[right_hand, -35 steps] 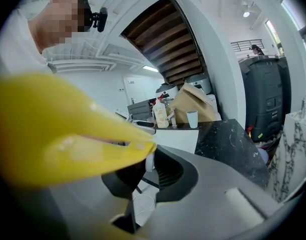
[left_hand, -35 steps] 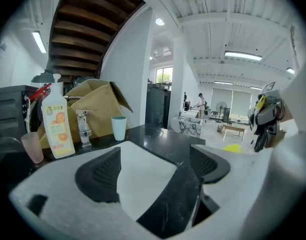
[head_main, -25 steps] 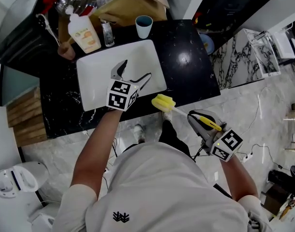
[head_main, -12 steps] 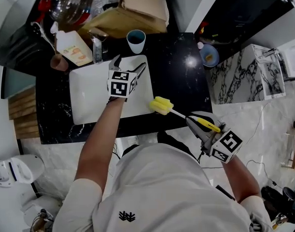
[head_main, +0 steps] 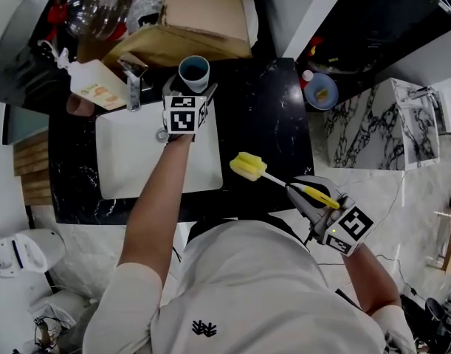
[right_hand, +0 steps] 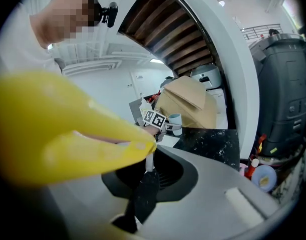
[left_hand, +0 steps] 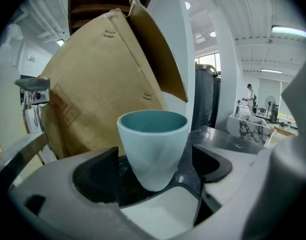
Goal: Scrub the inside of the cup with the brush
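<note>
A pale blue cup (head_main: pixel 194 72) stands upright on the black countertop (head_main: pixel 262 124) behind the sink. My left gripper (head_main: pixel 190 87) is open, with one jaw on each side of the cup. In the left gripper view the cup (left_hand: pixel 153 141) sits between the jaws with a gap on both sides, under the left gripper (left_hand: pixel 153 171). My right gripper (head_main: pixel 314 196) hangs off the counter's front edge, shut on the yellow handle of the brush (head_main: pixel 284 181). The brush's yellow sponge head (head_main: pixel 249 166) points toward the sink. That handle (right_hand: pixel 67 129) fills the right gripper view, above the right gripper (right_hand: pixel 142 181).
A white sink basin (head_main: pixel 136 161) lies left of the arm, with a faucet (head_main: pixel 133 80) and a soap bottle (head_main: pixel 92 80) behind it. A cardboard box (head_main: pixel 188 21) stands just behind the cup. A small blue bowl (head_main: pixel 319 91) sits at the right.
My left gripper has moved forward across the sink to the cup, so that its jaws stand either side of it. The right gripper and brush have barely moved.
</note>
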`<state>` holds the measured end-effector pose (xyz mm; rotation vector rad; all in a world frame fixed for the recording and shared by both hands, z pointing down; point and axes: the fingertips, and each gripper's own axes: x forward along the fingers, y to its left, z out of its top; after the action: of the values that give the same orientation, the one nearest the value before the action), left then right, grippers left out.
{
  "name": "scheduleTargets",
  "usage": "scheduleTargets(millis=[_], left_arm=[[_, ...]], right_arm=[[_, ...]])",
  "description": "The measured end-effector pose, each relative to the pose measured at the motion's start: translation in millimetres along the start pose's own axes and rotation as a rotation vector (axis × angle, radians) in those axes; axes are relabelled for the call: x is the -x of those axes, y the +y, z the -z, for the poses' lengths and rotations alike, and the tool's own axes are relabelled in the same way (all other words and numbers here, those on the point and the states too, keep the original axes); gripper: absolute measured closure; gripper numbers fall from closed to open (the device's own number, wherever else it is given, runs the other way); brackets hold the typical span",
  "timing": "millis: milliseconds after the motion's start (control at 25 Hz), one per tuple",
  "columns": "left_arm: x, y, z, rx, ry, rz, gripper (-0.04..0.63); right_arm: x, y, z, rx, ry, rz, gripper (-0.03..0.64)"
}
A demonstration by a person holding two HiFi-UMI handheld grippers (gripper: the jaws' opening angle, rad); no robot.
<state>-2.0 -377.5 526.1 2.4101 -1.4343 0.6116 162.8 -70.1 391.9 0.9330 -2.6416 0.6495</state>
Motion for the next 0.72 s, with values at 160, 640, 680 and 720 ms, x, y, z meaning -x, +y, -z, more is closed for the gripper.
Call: scheduleTargets(millis=[160, 640, 680, 720], left_arm=[[-18.8, 5.4, -1.5, 0.001, 0.005, -0.032, 0.143], [-29.3, 12.8, 2.5, -0.002, 0.011, -0.07, 0.224], [-26.0, 12.7, 2.0, -0.005, 0.011, -0.067, 0.224], [-21.8, 11.9, 0.6, -0.011, 0.008, -0.061, 0.225]], right_arm=[[6.6, -16.6, 1.5, -0.007, 0.008, 0.003, 0.566], [7.3, -37.4, -3.4, -0.002, 0.02, 0.001, 0.566], [5.9, -37.6, -4.2, -0.001, 0.018, -0.001, 0.566], [4.2, -37.7, -5.1, -0.002, 0.016, -0.005, 0.566]])
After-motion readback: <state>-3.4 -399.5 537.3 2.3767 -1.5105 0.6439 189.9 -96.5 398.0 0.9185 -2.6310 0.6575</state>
